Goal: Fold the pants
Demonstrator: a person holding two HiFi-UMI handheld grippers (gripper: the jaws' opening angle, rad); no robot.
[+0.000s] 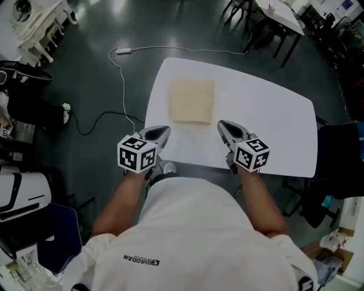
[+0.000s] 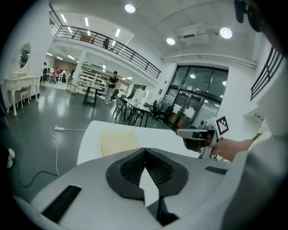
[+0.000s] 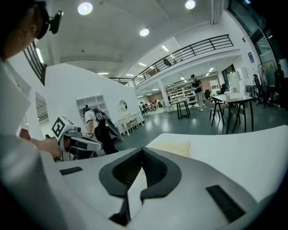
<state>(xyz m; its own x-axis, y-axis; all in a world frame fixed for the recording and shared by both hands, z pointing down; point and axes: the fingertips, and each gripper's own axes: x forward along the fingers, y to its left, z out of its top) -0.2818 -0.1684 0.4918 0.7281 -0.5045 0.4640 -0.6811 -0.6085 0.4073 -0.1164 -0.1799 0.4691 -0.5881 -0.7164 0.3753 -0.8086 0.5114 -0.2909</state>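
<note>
The pants lie as a cream folded square on the far left part of the white table; they also show as pants and pants in the gripper views. My left gripper hangs at the table's near left corner, short of the pants, its jaws together at the tips with nothing in them. My right gripper is near the table's front edge, just right of the pants, also shut and holding nothing. Both are raised off the cloth. In the left gripper view the right gripper shows side-on.
A white cable with a plug block trails over the dark floor to the left of the table. Chairs and another table stand beyond it. A dark chair sits at the table's right. Furniture crowds the left side.
</note>
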